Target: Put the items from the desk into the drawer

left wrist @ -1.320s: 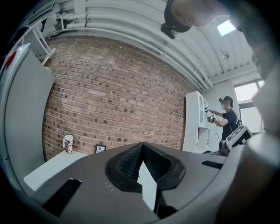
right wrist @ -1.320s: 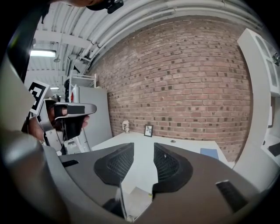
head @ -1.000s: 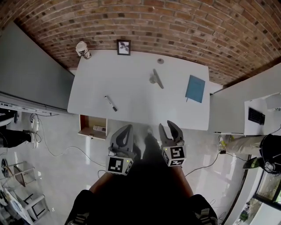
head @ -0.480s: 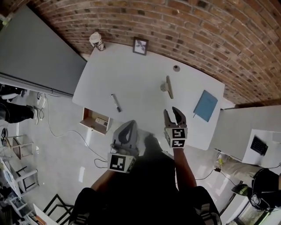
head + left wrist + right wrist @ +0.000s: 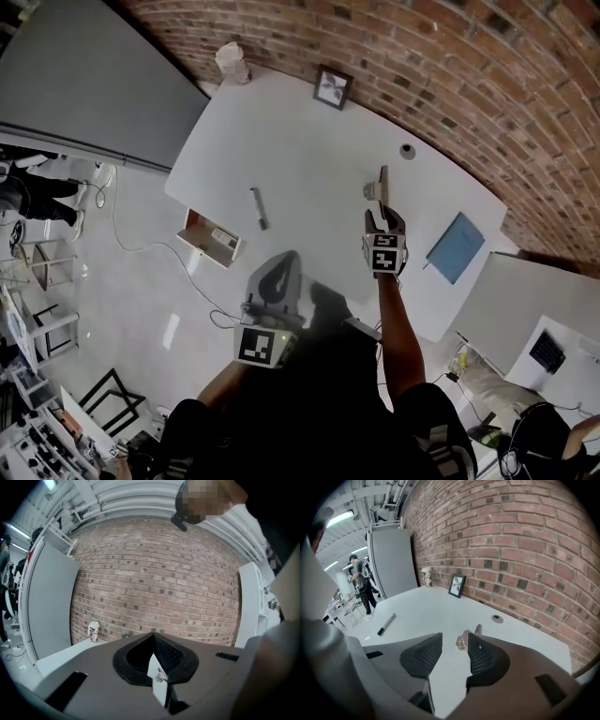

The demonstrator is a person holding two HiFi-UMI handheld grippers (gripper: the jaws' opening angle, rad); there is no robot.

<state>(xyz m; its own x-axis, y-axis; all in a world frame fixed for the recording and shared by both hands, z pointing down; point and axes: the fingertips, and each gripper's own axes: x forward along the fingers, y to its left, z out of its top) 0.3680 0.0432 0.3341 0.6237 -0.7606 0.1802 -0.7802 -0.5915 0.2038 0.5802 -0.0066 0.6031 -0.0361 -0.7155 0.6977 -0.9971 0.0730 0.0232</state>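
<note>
Your right gripper reaches out over the white desk. Its jaws have just been opening and stand apart, with nothing pressed between the pads. In the right gripper view the right gripper points at a small grey tool, which shows in the gap just past the tips, close against the right-hand pad. Whether that pad touches it you cannot tell. From your head camera the grey tool lies on the desk just beyond the jaw tips.

Your left gripper hangs off the near edge of the desk. In its own view the left gripper has its jaws closed together on nothing.

The other items lie on the desk:
- a marker pen towards the left
- a blue notebook near the right edge
- a small round disc near the brick wall
- a picture frame propped by the wall
- a paper cup at the far left corner, its dark print too small to read

The drawer stands open under the left edge of the desk, with a small pale box inside.

Each gripper's cube bears black-and-white square markers, no words.
</note>
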